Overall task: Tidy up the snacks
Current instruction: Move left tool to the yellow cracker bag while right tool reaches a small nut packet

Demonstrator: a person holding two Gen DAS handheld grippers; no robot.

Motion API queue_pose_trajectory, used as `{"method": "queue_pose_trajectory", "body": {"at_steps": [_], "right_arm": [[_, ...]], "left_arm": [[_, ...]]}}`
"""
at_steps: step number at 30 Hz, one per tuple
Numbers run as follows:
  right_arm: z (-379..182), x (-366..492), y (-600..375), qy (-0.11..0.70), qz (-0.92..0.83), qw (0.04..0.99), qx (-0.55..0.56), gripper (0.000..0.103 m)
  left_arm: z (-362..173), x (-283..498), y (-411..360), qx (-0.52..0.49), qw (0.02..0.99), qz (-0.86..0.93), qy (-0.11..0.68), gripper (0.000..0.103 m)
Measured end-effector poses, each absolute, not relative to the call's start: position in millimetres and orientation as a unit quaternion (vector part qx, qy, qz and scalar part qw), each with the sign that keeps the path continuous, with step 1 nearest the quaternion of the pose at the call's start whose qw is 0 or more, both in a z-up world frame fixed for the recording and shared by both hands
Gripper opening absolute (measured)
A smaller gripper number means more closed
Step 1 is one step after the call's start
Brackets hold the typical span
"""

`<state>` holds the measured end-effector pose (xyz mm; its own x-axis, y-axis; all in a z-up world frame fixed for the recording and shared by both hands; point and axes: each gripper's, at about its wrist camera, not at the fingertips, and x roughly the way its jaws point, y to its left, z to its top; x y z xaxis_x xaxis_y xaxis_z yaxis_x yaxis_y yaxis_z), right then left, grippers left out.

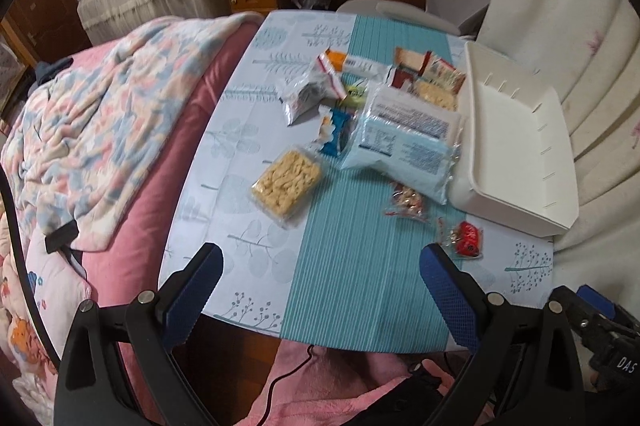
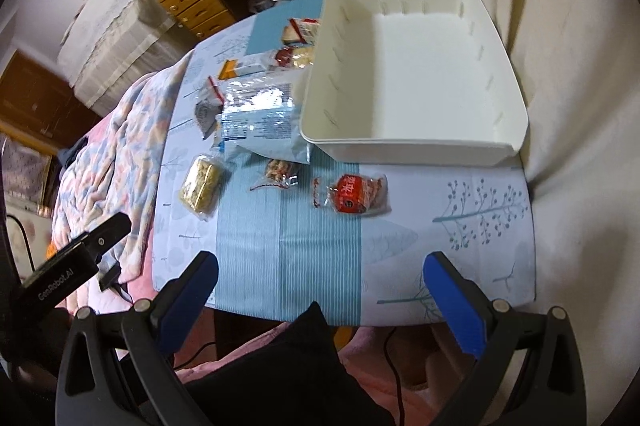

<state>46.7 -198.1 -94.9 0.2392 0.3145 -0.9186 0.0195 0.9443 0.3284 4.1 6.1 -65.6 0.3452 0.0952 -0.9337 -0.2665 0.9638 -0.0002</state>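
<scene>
"GenRobot.AI" on left gripper, "DAS" on right gripper

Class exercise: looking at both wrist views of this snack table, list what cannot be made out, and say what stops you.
- Print on the large blue-white bag: too small and blurred in both views.
- Snacks beside the white bin, such as the red-cream packets: partly hidden by the bag and the bin wall.
- Small blue packet: tucked under the bag in the left wrist view.
- Floor under the table: hidden.
</scene>
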Motion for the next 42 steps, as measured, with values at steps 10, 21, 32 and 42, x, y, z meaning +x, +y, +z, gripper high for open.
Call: {"method": "queue_pose_trajectory", "body": {"at_steps": [10,21,32,42], "right_arm": [[-122.4,54.5,-198.1,0.637,0.009,0.735,0.232,0.103],[-159.8,58.2,-187.3,0.61,-0.108,0.7,0.355,0.099],[-208.7,62.8,-190.4,0.583,-0.191,0.685,0.394,0.095],[-241.1,85.4,-186.2,0.588,-0.197,0.699,0.356,0.089]], "left_arm": [[-103.2,47.1,39.2,-0.061,0.779,0.069,0.62,0.098],[-159.7,104.5,67.2,0.007,0.759,-0.001,0.652,0.098],[-217.6,129.5,65.7,0.052,0.75,-0.05,0.658,0.098],[-250.5,140.7,66.6,0.078,0.764,-0.064,0.638,0.096]]}}
